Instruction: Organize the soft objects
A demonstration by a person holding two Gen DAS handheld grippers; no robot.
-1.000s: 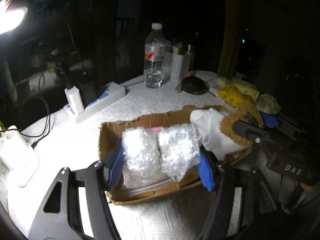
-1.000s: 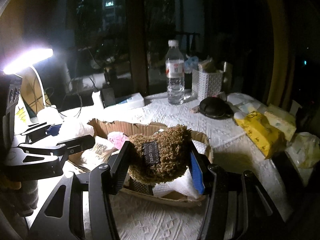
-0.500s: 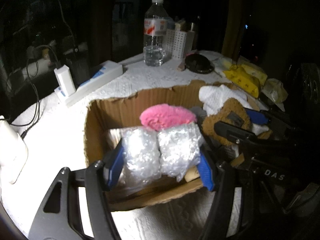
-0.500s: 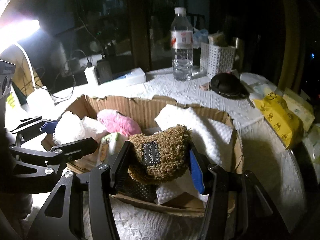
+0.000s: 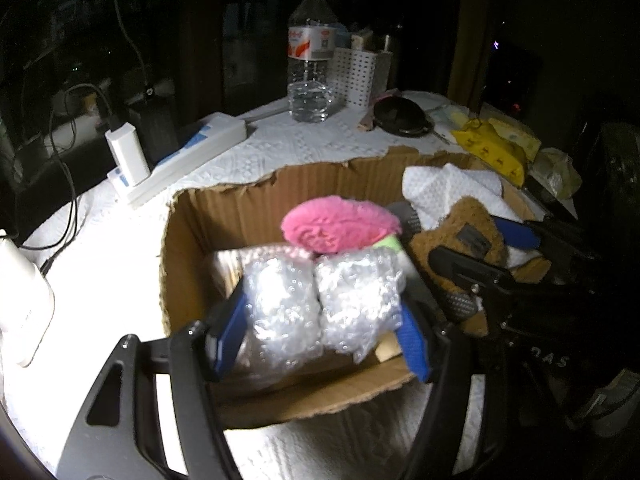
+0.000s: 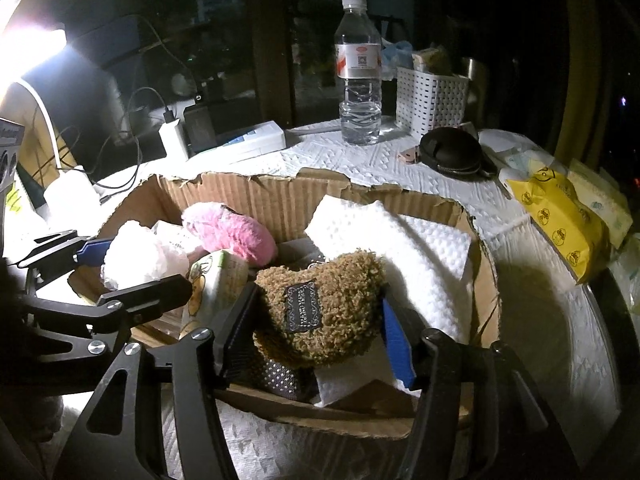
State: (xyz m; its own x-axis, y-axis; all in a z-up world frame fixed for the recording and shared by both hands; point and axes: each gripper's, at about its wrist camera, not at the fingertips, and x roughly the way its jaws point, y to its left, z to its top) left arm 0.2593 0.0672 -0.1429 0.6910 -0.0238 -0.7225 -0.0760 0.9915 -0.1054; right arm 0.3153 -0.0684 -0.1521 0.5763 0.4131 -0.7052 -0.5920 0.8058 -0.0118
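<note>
A torn cardboard box (image 5: 240, 208) sits on the white tablecloth; it also shows in the right wrist view (image 6: 260, 196). My left gripper (image 5: 320, 320) is shut on a wad of bubble wrap (image 5: 320, 300) and holds it low inside the box's left part. My right gripper (image 6: 316, 320) is shut on a brown fuzzy pouch (image 6: 332, 308) with a dark label, inside the box's right part over a white towel (image 6: 400, 240). A pink fluffy item (image 5: 340, 228) lies in the box behind the bubble wrap, also in the right wrist view (image 6: 228, 232).
A water bottle (image 6: 358, 76), a white woven basket (image 6: 432, 100) and a black zip case (image 6: 450, 152) stand behind the box. A white power strip with charger (image 5: 176, 160) lies at the left. Yellow tissue packs (image 6: 560, 220) lie at the right. A bright lamp (image 6: 28, 44) shines at the far left.
Both grippers have moved forward and down into the box with their loads. The pink fluffy item and the box's inside have come into view.
</note>
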